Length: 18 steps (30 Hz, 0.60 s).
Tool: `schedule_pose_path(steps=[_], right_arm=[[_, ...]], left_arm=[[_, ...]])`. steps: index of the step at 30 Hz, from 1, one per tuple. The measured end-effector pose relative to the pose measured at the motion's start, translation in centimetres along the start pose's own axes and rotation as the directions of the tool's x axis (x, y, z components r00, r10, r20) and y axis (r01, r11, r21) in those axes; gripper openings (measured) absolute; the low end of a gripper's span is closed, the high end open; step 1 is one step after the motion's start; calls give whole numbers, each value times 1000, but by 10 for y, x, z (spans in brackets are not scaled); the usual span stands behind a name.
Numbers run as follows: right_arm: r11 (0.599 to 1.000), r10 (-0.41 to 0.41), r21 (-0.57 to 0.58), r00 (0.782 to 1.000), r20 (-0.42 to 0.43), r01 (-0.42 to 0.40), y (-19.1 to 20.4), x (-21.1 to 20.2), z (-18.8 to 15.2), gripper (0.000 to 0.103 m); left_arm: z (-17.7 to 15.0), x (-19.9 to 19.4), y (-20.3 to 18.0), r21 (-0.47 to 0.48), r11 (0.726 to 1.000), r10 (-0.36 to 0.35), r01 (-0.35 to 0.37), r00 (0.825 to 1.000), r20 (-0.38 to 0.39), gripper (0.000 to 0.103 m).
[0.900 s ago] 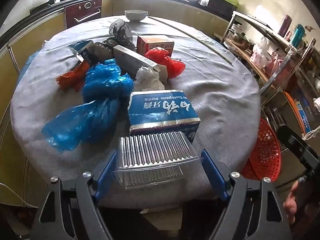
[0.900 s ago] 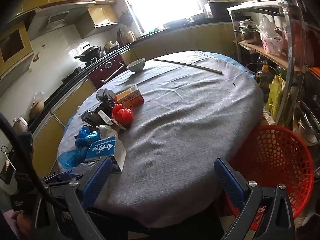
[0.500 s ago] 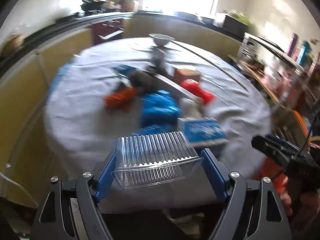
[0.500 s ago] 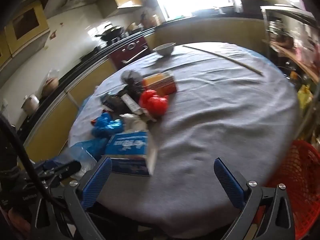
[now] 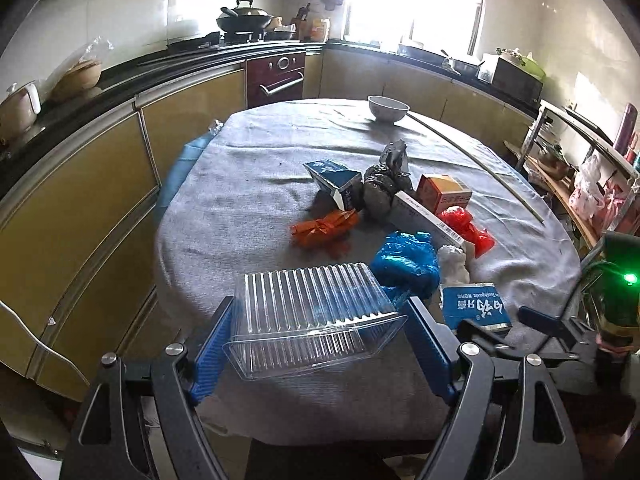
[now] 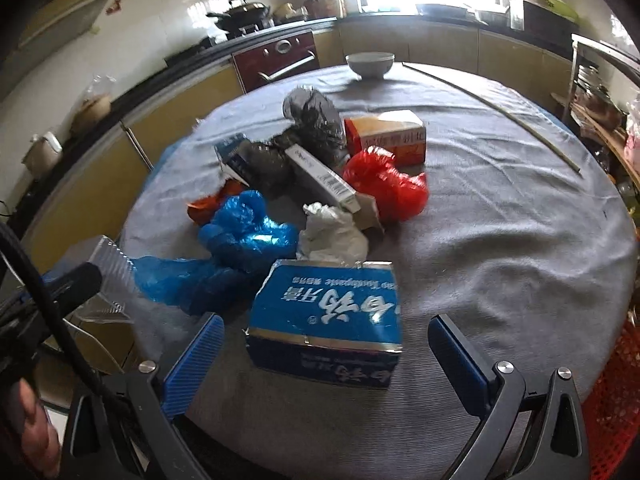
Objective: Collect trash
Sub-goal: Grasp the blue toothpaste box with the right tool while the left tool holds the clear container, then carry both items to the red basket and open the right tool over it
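My left gripper (image 5: 316, 344) is shut on a clear ribbed plastic container (image 5: 312, 316), held off the table's near left edge. My right gripper (image 6: 326, 354) is open, its jaws either side of a blue toothpaste box (image 6: 326, 316) at the table's front edge, not touching it. The box also shows in the left wrist view (image 5: 474, 306). Behind it lie blue plastic bags (image 6: 240, 236), white crumpled paper (image 6: 332, 232), a red bag (image 6: 384, 184), a long white box (image 6: 320, 178), an orange box (image 6: 386, 134), black bags (image 6: 308, 120) and an orange wrapper (image 5: 324, 228).
A round table with a grey cloth (image 6: 500, 216) holds the trash. A white bowl (image 6: 370, 64) and a long thin stick (image 6: 492, 108) lie at the far side. A red mesh basket (image 6: 616, 408) stands low at the right. Kitchen counters and a shelf rack surround the table.
My left gripper swung left and back with the clear container. My right gripper moved left and closer until the blue toothpaste box sits between its open jaws.
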State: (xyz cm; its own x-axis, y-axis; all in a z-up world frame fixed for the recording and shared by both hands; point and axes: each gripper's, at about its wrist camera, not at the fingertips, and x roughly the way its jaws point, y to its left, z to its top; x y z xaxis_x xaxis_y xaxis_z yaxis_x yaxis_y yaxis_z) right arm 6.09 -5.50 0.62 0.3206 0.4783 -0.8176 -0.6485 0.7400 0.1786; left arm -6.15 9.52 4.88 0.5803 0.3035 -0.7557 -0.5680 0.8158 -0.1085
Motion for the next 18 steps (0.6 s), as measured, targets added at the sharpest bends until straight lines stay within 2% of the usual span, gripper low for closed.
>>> schedule_pose_path(steps=[4, 7, 10, 12, 18], right_arm=[[999, -32, -11, 999, -22, 32, 10, 11, 0, 103], [996, -85, -29, 995, -44, 84, 13, 21, -3, 103], [996, -84, 14, 996, -37, 85, 3, 23, -6, 101], [995, -83, 57, 996, -11, 84, -7, 19, -6, 91], [995, -69, 76, 997, 16, 68, -27, 10, -11, 91]], left_arm=[[2, -7, -3, 16, 1000, 10, -10, 1000, 1, 83], [1, -7, -4, 13, 1000, 4, -4, 1000, 1, 83], [-1, -6, -6, 18, 1000, 1, -1, 1000, -2, 83], [-3, -5, -9, 25, 1000, -5, 6, 1000, -2, 83], [-8, -8, -22, 65, 998, -21, 21, 1000, -6, 83]])
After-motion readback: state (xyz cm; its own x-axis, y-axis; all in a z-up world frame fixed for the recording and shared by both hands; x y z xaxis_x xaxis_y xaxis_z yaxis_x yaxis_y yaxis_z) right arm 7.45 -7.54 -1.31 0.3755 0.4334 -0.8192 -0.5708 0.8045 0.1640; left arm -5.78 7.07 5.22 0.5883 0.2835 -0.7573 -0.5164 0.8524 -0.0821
